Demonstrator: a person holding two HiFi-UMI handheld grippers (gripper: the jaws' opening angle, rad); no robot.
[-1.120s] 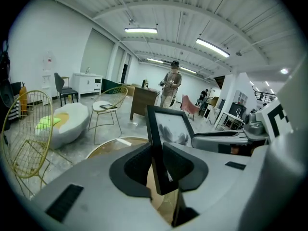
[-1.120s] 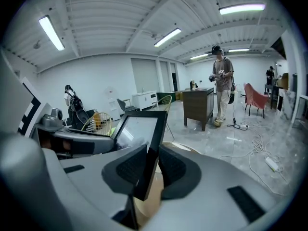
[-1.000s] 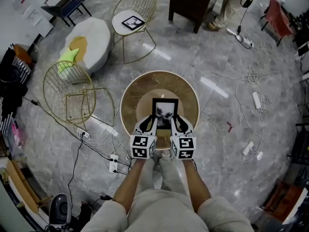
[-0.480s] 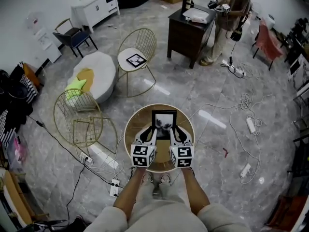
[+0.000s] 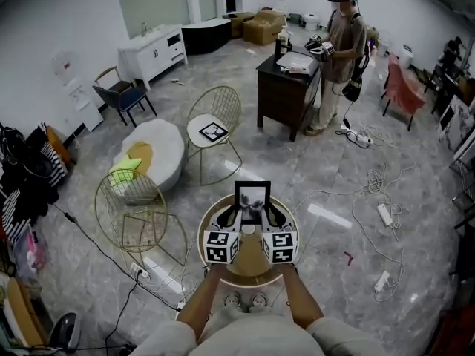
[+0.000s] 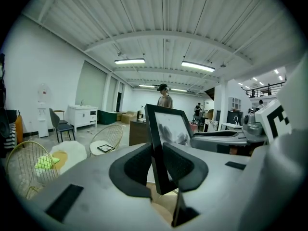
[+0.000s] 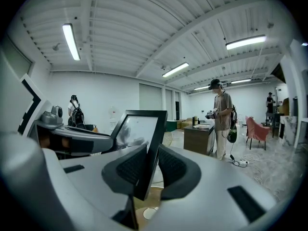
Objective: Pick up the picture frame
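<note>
**Left tongs** (image 6: pixel 155 163): pinching the left side rail of the picture frame (image 6: pixel 169 129), low down near its bottom corner. One dark pad sits on the face and one on the back.

**Right tongs** (image 7: pixel 148 165): clamped the same way on the opposite rail, again near the bottom corner. Both pads press on the black moulding.

**Picture frame:** black, glazed, with a pale print that has a dark smudge in it. It is held upright between the two tongs, its face turned toward the holder. In the head view it hangs over the far part of the round tabletop (image 5: pixel 249 264). In both gripper views the wood shows below its lower edge, so I judge it clear of the surface and carried wholly by the two grips.

**Tabletop:** round, wood-toned with a pale rim, and nothing else visible on it.

**Surroundings:** two gold wire chairs (image 5: pixel 130 210) to the left. A third wire chair carries a second small framed picture (image 5: pixel 214 131) on its seat. Also a white pouffe (image 5: pixel 159 147), a dark desk (image 5: pixel 286 87) with a person (image 5: pixel 338 43) standing at it, and cables (image 5: pixel 378 176) on the grey floor.

**Status:** the grasp is made on both sides and the frame is off the tabletop, so the pick-up looks essentially done. What remains, by my reckoning, is only to keep it level and secure. The grips are low and narrow, so tipping forward is the risk.
</note>
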